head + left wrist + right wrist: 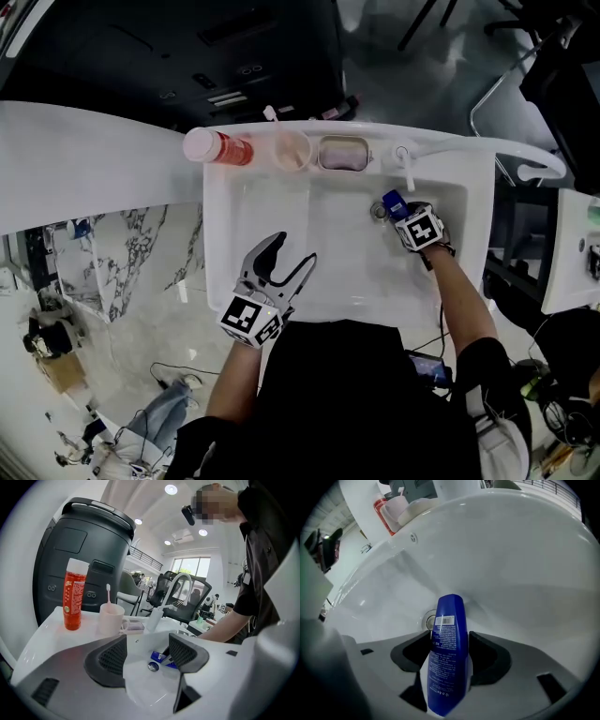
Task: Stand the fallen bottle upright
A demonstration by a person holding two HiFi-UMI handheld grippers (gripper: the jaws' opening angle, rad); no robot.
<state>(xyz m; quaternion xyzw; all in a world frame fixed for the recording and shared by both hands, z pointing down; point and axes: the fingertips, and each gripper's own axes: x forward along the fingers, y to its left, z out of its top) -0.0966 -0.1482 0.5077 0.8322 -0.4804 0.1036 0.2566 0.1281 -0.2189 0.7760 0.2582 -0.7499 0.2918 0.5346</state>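
Lower centre: the blue bottle [447, 634] lies lengthwise between our right tool's [449, 644] wide, unclosed jaws, pointing toward the drain [428, 620].

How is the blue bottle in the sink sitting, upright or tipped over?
Tipped over. The blue bottle lies on its side in the sink beside the drain, between the right gripper's jaws.

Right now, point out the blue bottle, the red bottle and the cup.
blue bottle [447, 660]: right gripper view, printed back label.
red bottle [73, 603]: left gripper view, red body.
cup [110, 619]: left gripper view, side wall.
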